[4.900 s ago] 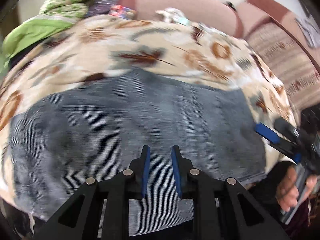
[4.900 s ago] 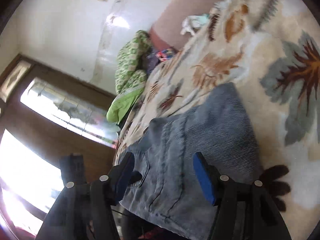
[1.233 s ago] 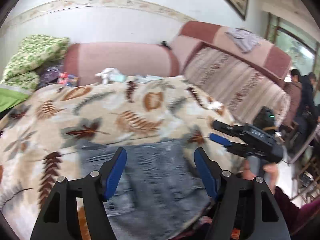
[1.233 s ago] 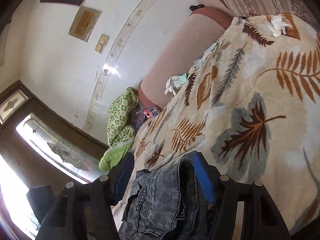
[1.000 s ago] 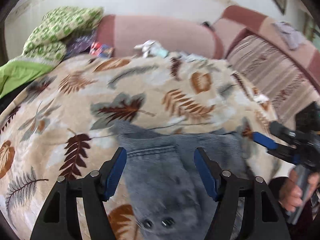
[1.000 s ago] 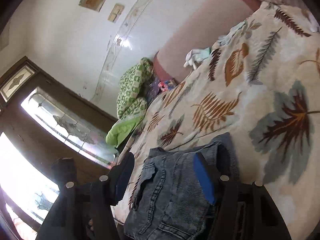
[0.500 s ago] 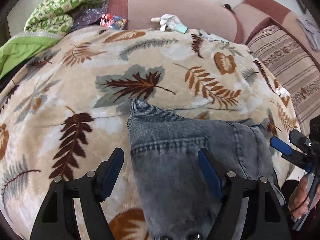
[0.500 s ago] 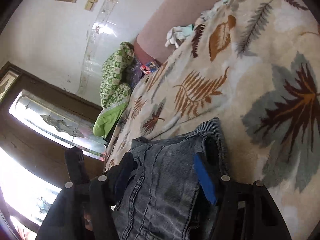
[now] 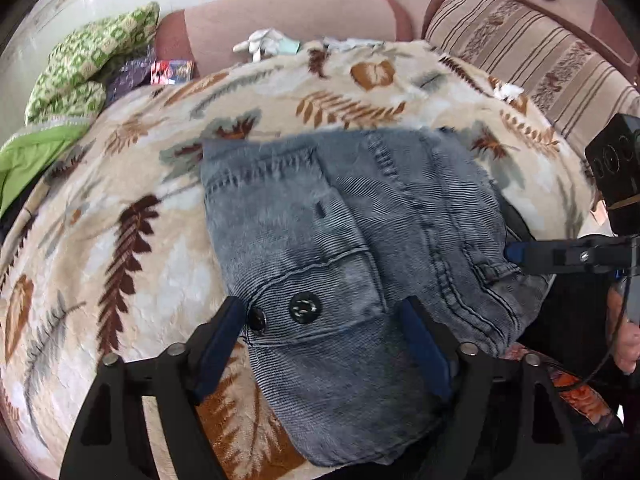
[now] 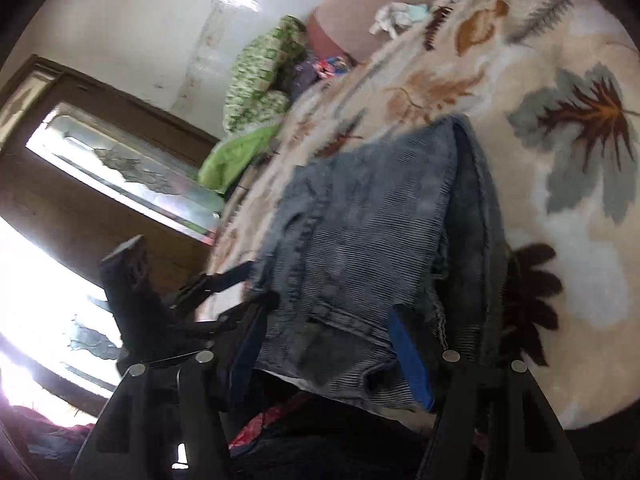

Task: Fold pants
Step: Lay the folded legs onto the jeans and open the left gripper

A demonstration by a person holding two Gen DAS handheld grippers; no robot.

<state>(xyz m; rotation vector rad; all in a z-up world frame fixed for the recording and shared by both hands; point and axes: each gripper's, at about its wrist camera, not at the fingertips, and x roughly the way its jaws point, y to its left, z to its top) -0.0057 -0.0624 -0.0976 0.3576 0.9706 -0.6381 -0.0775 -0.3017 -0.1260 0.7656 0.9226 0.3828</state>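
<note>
Grey-blue denim pants (image 9: 360, 208) lie folded on the leaf-print blanket (image 9: 120, 240). My left gripper (image 9: 322, 312) hangs over the near waistband. Its jaws are opening, and the two dark buttons (image 9: 304, 308) lie between the fingers with neither pad pressing. The right gripper's blue fingertip (image 9: 514, 250) touches the pants' right edge by a belt loop. In the right wrist view my right gripper (image 10: 326, 316) stands wide, with the pants' (image 10: 360, 220) near edge between its fingers and no visible pinch. The left gripper (image 10: 256, 284) shows at the pants' left edge.
Green patterned pillows (image 9: 88, 68) and a lime cover sit at the far left, with small white cloths (image 9: 264, 42) by the pink sofa back (image 9: 288, 12). A striped cushion (image 9: 540, 52) lines the right. A hand (image 9: 628, 340) holds the right gripper at the bed's near edge.
The pants, spread wide 4.9 s ago, now lie in a smaller folded stack. Over the last second both grippers came down closer to them, and the left fingers spread wider.
</note>
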